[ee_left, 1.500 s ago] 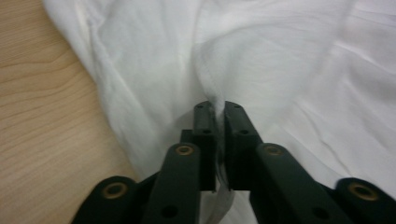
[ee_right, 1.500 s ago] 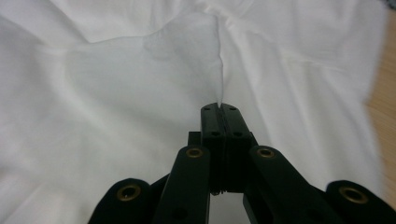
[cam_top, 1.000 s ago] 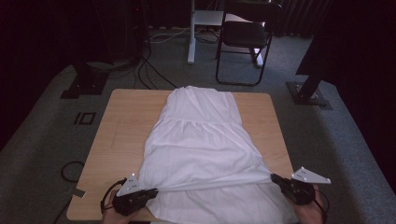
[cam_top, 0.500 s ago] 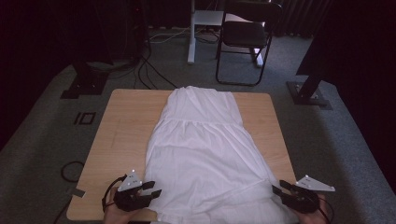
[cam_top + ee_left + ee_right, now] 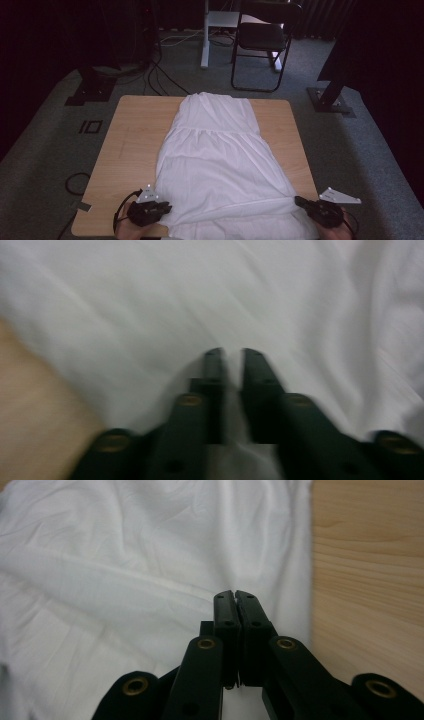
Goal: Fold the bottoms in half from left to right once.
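Note:
A white dress [image 5: 220,160] lies flat along the wooden table [image 5: 135,130], bodice at the far end and hem at the near edge. My left gripper [image 5: 167,206] sits at the hem's left corner; in the left gripper view its jaws [image 5: 232,354] are nearly together with white cloth [image 5: 150,305] pinched between them. At the hem's right corner my right gripper [image 5: 299,201] holds a stretched fold; its jaws [image 5: 234,594] are pressed together over the dress [image 5: 125,555], beside bare wood [image 5: 370,555].
A black chair [image 5: 262,37] and a white post [image 5: 205,35] stand on the carpet beyond the table. Cables [image 5: 160,75] run across the floor there. Dark stand bases sit at the far left [image 5: 92,87] and far right [image 5: 332,95].
Both grippers have drawn back toward the near edge of the table, and the hem has come with them, sliding the dress toward me.

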Tool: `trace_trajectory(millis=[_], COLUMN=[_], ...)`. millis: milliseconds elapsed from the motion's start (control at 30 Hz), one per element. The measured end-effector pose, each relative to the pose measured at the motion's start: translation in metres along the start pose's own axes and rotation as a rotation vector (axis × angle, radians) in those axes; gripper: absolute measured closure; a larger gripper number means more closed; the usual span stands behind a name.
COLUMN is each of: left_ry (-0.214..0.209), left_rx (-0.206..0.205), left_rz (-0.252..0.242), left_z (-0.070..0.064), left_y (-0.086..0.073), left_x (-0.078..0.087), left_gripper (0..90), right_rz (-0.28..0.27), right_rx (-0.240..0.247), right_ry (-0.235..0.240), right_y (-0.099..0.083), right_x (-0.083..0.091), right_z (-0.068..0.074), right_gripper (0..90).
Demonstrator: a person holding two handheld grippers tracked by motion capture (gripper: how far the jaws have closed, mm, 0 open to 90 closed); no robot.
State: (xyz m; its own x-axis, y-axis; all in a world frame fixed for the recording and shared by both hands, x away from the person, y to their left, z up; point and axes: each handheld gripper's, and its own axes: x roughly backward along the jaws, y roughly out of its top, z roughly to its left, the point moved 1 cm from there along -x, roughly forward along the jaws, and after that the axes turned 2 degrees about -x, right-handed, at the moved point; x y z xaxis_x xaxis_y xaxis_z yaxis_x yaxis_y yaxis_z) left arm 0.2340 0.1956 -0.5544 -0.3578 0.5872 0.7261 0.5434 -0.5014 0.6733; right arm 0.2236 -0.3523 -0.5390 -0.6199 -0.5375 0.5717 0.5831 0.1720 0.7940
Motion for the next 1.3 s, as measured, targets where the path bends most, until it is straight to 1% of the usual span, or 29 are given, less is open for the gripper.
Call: trace_trajectory(millis=[33,67,133,167,200,233,267,300,333,367,400,467,500,567,600,667,767,800,833,867,900,933,967,1000,1033,1133,1167,1267,1300], left_ry=[-0.018,-0.044,-0.073,-0.097,-0.127,-0.127,-0.11,-0.087,-0.049,-0.03,-0.006,0.047,0.075,0.125,0.16,0.212,0.258,0.264,0.266,0.274,0.262,0.25,0.257,0.278,0.273,0.283,0.289,0.311,0.343], left_rx=[-0.014,-0.033,-0.045,-0.048,-0.051,-0.05,-0.044,-0.041,-0.035,-0.027,-0.025,-0.017,-0.005,0.021,0.034,0.072,0.123,0.148,0.162,0.172,0.199,0.215,0.21,0.197,0.188,0.199,0.203,0.204,0.181], left_rz=[0.012,0.022,0.011,-0.002,-0.032,-0.05,-0.065,-0.073,-0.082,-0.094,-0.102,-0.121,-0.133,-0.148,-0.157,-0.16,-0.163,-0.168,-0.165,-0.162,-0.165,-0.15,-0.121,-0.102,-0.093,-0.081,-0.093,-0.07,-0.043], left_z=[-0.004,-0.009,-0.015,-0.017,-0.018,-0.018,-0.017,-0.015,-0.012,-0.009,-0.005,0.003,0.011,0.023,0.031,0.048,0.072,0.082,0.087,0.093,0.1,0.104,0.108,0.11,0.111,0.117,0.119,0.121,0.12], left_y=[-0.002,-0.004,-0.006,-0.007,-0.006,-0.005,-0.002,0.001,0.005,0.008,0.012,0.019,0.025,0.033,0.038,0.048,0.061,0.065,0.067,0.07,0.072,0.073,0.074,0.075,0.076,0.077,0.078,0.082,0.083], left_x=[0.0,0.001,0.003,0.006,0.009,0.011,0.012,0.013,0.014,0.015,0.015,0.014,0.014,0.012,0.01,0.006,-0.003,-0.008,-0.01,-0.014,-0.02,-0.023,-0.029,-0.035,-0.04,-0.051,-0.052,-0.053,-0.053], left_gripper=[90.0,90.0,90.0,90.0,87.4,79.9,72.8,68.8,64.8,61.6,60.1,56.6,55.4,53.1,51.7,48.5,46.4,45.0,44.6,44.6,44.1,43.7,43.5,42.8,42.2,41.1,41.2,45.2,50.8], right_rz=[-0.004,-0.001,0.025,0.031,0.028,0.009,-0.008,-0.029,-0.05,-0.075,-0.083,-0.08,-0.074,-0.055,-0.047,-0.036,-0.027,-0.022,-0.018,-0.012,0.001,0.019,0.027,0.038,0.051,0.089,0.093,0.128,0.14], right_rx=[0.005,0.021,0.069,0.085,0.086,0.082,0.076,0.064,0.057,0.047,0.041,0.044,0.046,0.049,0.046,0.049,0.053,0.056,0.063,0.068,0.071,0.079,0.084,0.081,0.076,0.056,0.054,0.034,0.028], right_ry=[0.007,0.022,0.052,0.071,0.098,0.103,0.091,0.086,0.086,0.077,0.068,0.045,0.042,0.0,-0.015,-0.049,-0.084,-0.095,-0.1,-0.1,-0.106,-0.116,-0.124,-0.124,-0.122,-0.125,-0.124,-0.137,-0.142], right_y=[-0.004,-0.008,-0.017,-0.021,-0.024,-0.025,-0.025,-0.023,-0.021,-0.016,-0.012,-0.003,0.001,0.011,0.015,0.026,0.047,0.055,0.065,0.07,0.078,0.086,0.091,0.097,0.102,0.11,0.11,0.108,0.107], right_x=[0.009,0.017,0.031,0.036,0.041,0.046,0.048,0.051,0.052,0.05,0.047,0.034,0.028,0.007,-0.001,-0.021,-0.05,-0.06,-0.073,-0.08,-0.091,-0.103,-0.111,-0.12,-0.129,-0.153,-0.158,-0.172,-0.174], right_z=[-0.001,-0.002,-0.001,-0.001,-0.002,-0.004,-0.005,-0.008,-0.009,-0.011,-0.011,-0.012,-0.012,-0.015,-0.016,-0.018,-0.021,-0.021,-0.022,-0.023,-0.023,-0.024,-0.026,-0.027,-0.028,-0.032,-0.033,-0.035,-0.036], right_gripper=[88.3,88.3,87.7,82.8,73.7,65.5,60.4,57.4,56.0,54.7,54.5,54.0,53.8,53.9,54.0,54.0,53.2,52.8,52.1,51.9,51.2,50.5,50.3,50.3,50.3,50.0,49.8,50.0,53.2])
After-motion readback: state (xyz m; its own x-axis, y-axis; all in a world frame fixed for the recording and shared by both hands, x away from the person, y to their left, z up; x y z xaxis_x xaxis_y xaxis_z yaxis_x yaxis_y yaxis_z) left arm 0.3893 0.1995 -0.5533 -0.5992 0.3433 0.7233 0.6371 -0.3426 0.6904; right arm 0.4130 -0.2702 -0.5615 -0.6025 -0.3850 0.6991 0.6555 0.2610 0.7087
